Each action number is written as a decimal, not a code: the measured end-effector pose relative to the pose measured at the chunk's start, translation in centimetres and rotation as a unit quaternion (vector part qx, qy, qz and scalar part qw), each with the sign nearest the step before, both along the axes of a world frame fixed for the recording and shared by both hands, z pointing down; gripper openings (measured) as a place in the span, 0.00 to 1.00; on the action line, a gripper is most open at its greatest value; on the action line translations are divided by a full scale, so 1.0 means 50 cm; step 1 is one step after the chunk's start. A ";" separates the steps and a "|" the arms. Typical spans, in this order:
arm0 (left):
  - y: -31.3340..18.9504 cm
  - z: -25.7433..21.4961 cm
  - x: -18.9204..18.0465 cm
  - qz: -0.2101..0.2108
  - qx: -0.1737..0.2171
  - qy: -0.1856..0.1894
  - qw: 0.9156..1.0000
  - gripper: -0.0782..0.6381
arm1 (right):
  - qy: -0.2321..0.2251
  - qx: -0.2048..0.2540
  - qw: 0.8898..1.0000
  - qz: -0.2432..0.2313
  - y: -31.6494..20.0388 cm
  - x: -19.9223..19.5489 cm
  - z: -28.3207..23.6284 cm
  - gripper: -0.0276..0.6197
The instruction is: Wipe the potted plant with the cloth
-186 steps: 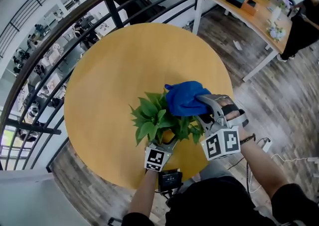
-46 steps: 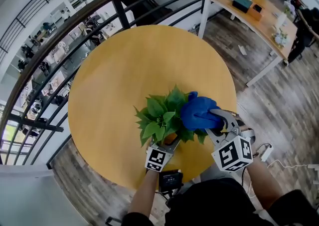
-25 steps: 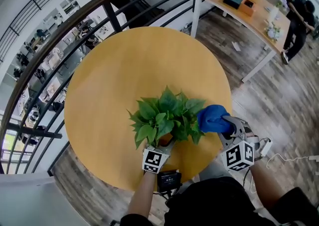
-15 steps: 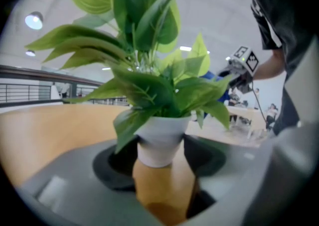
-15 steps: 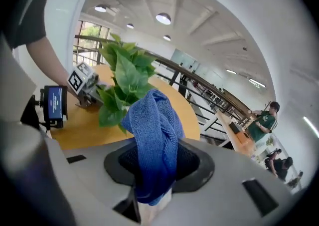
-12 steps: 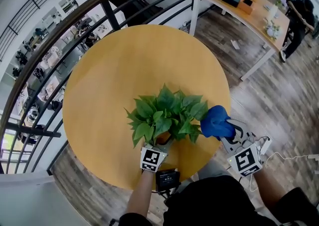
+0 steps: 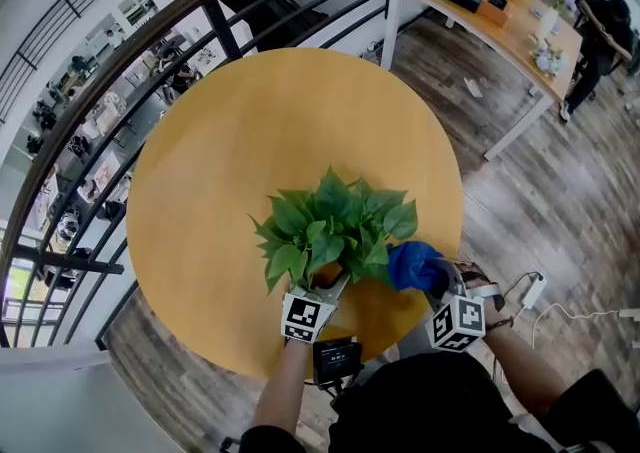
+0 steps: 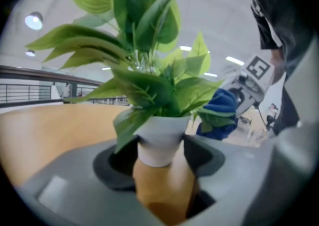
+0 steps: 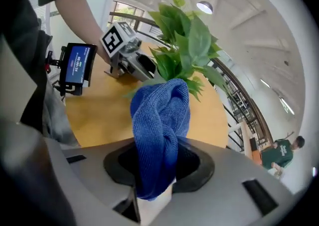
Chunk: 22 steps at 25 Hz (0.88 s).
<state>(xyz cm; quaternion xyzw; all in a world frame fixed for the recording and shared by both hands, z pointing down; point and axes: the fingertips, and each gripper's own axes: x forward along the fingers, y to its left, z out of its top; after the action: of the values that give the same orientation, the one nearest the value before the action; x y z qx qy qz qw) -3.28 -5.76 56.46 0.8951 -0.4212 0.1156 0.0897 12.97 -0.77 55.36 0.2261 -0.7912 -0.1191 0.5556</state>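
Potted plant (image 7: 335, 231) sat on the round table (image 7: 250, 121), close to the edge nearest the person. Left gripper (image 7: 330, 286) was clamped across the small white pot (image 8: 159, 140), jaws wide, one pad on each side below the rim. Right gripper (image 7: 432, 283) was closed on the blue cloth (image 7: 412, 264), which bulged out of the jaws in a bunched wad just right of the foliage; couldn't tell if it touched the leaves (image 7: 330, 221)

Handling, my read:
- plant looked light and top-heavy, with a wide leaf spread over a narrow pot, so it would tip easily without the left clamp
- pot looked smooth and tapered, so it could slip upward in the pads; low on the wall was the right place to hold
- leaves were thin and springy on slim stems, likely to fold or tear under pressure; light strokes from stem out to tip, wad only, no jaw metal
- cloth was soft terry, grippy and shapeless; held by one end, so the free lump would flop and the contact point would be vague

Around:
- black railing (image 7: 130, 51) curved behind the table, well apart
- a device with a lit screen (image 9: 77, 68) hung at the person's chest, near the left wrist
- second table (image 7: 490, 21) and a person (image 7: 595, 41) stood far off to the right
- cable and plug on the floor (image 7: 530, 291)

In the way: the left gripper itself blocked the near side of the pot and the lower leaves; the outer leaves screened the inner ones
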 end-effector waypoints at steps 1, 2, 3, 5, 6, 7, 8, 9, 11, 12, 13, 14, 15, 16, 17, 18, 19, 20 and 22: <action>0.000 0.001 -0.001 0.000 0.000 -0.001 1.000 0.50 | 0.008 0.005 1.000 0.019 -0.020 0.028 -0.002 0.25; 0.000 0.001 -0.002 -0.001 0.000 -0.001 1.000 0.50 | 0.015 0.013 0.999 0.042 -0.044 0.058 -0.008 0.25; 0.001 0.001 -0.001 -0.001 0.000 -0.001 1.000 0.50 | 0.021 0.023 0.997 0.066 -0.070 0.089 -0.020 0.25; 0.002 0.001 -0.001 0.000 0.000 -0.001 1.000 0.50 | 0.016 0.052 0.992 0.115 -0.123 0.141 -0.062 0.25; 0.002 0.001 -0.001 0.000 -0.001 -0.001 1.000 0.50 | 0.001 0.070 0.988 0.135 -0.148 0.154 -0.095 0.25; 0.002 0.000 -0.001 0.000 -0.001 -0.001 1.000 0.50 | -0.023 0.092 0.984 0.150 -0.169 0.157 -0.137 0.25; 0.002 0.000 0.000 0.000 -0.001 0.000 1.000 0.50 | -0.050 0.118 0.979 0.156 -0.186 0.150 -0.186 0.25; 0.002 -0.001 0.000 0.000 -0.001 0.000 1.000 0.50 | -0.078 0.146 0.974 0.154 -0.199 0.134 -0.240 0.25; 0.000 0.000 0.000 0.000 0.000 -0.001 1.000 0.50 | -0.122 0.196 0.965 0.126 -0.206 0.080 -0.337 0.25; 0.000 0.000 -0.001 -0.001 0.000 -0.001 1.000 0.50 | -0.135 0.209 0.963 0.104 -0.200 0.045 -0.371 0.25; 0.000 0.001 -0.001 -0.001 0.000 -0.001 1.000 0.50 | -0.144 0.214 0.963 0.081 -0.189 0.008 -0.390 0.25; 0.000 0.001 -0.002 -0.001 -0.001 0.000 1.000 0.50 | -0.148 0.212 0.964 0.056 -0.175 -0.028 -0.394 0.25; 0.001 0.001 -0.002 -0.002 -0.002 0.000 1.000 0.50 | -0.144 0.206 0.967 0.033 -0.162 -0.059 -0.383 0.25; 0.001 0.000 -0.002 -0.002 -0.002 0.000 1.000 0.50 | -0.130 0.199 0.971 0.012 -0.150 -0.082 -0.361 0.25; 0.002 0.000 -0.001 -0.001 -0.002 0.000 1.000 0.50 | -0.113 0.190 0.975 -0.004 -0.141 -0.096 -0.334 0.25; 0.002 -0.001 0.000 -0.001 -0.002 0.000 1.000 0.50 | -0.097 0.183 0.978 -0.013 -0.136 -0.101 -0.309 0.25; 0.001 -0.001 0.001 0.000 -0.001 0.000 1.000 0.50 | -0.087 0.175 0.981 -0.014 -0.134 -0.098 -0.286 0.25; 0.000 -0.001 0.001 0.000 -0.001 0.000 1.000 0.50 | -0.082 0.165 0.983 -0.006 -0.136 -0.089 -0.267 0.25; -0.001 0.000 0.000 0.000 -0.001 0.000 1.000 0.50 | -0.071 0.146 0.987 0.017 -0.146 -0.057 -0.232 0.25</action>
<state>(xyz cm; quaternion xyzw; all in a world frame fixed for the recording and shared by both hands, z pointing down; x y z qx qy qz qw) -3.26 -5.80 56.46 0.8949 -0.4213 0.1164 0.0902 10.12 -8.06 43.77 0.3261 -0.7987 -0.2078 0.4611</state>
